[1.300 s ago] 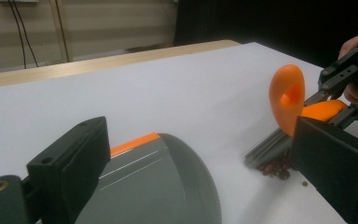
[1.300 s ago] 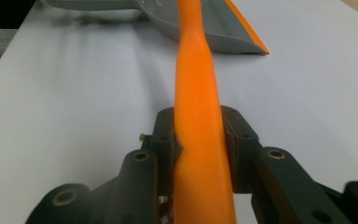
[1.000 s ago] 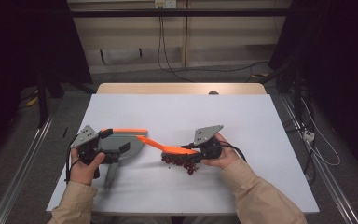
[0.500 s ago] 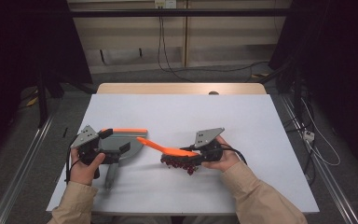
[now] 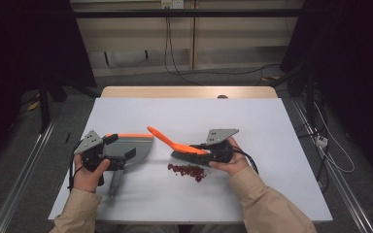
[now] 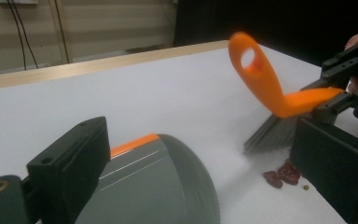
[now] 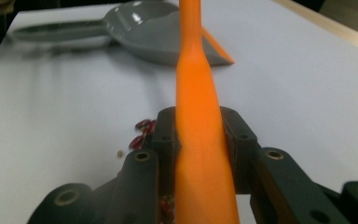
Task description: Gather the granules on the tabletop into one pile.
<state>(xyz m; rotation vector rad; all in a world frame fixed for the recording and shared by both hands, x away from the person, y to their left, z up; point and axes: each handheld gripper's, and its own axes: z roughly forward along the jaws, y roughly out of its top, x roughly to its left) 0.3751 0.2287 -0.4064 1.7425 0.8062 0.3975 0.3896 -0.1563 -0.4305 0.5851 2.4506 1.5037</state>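
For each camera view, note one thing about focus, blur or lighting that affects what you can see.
High view: table evenly lit, surroundings dark. Left gripper view: near jaws and dustpan soft, beans slightly blurred. Right gripper view: brush handle blurs toward the top, dustpan behind out of focus.

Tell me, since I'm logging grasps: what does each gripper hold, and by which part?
The right gripper clamps the orange brush across its back, above the bristles. The left gripper grips the grey dustpan at its handle end.

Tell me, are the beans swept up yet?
Not yet. Both tools are picked up: the right gripper clamps the orange brush, and the left gripper is at the grey dustpan. The red beans lie on the table, apart from the pan. Sweeping them in is left.
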